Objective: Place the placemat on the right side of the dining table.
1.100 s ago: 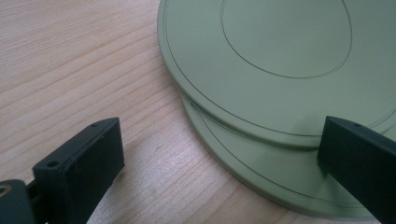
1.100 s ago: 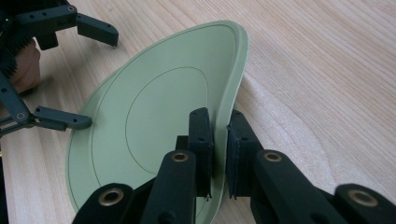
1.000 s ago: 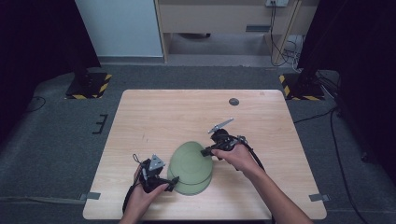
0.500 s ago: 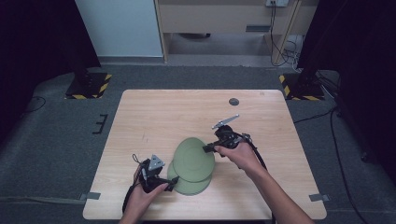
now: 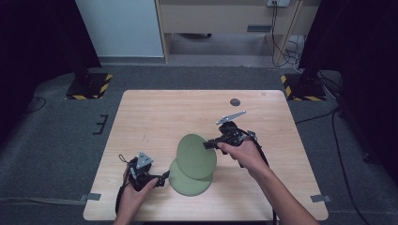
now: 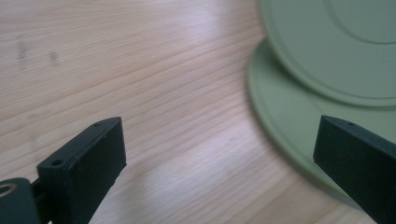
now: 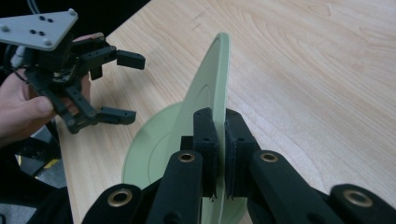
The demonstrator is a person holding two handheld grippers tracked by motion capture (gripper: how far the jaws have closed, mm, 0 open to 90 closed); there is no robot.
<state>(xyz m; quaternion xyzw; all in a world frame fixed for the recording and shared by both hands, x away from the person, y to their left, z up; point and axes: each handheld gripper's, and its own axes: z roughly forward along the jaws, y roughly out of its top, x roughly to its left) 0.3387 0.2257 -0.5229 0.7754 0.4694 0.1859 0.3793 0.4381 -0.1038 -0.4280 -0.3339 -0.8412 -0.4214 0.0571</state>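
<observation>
The right gripper (image 7: 217,154) pinches the raised plate (image 7: 212,88) edge-on (high view shows its face); the left gripper (image 7: 119,86), upper left, gapes.

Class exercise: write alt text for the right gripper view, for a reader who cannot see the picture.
The right gripper pinches the rim of a pale green plate between its black fingers, holding it on edge above a second green plate lying on the wooden table. At upper left, a hand holds the left gripper, its fingers spread apart.
</observation>
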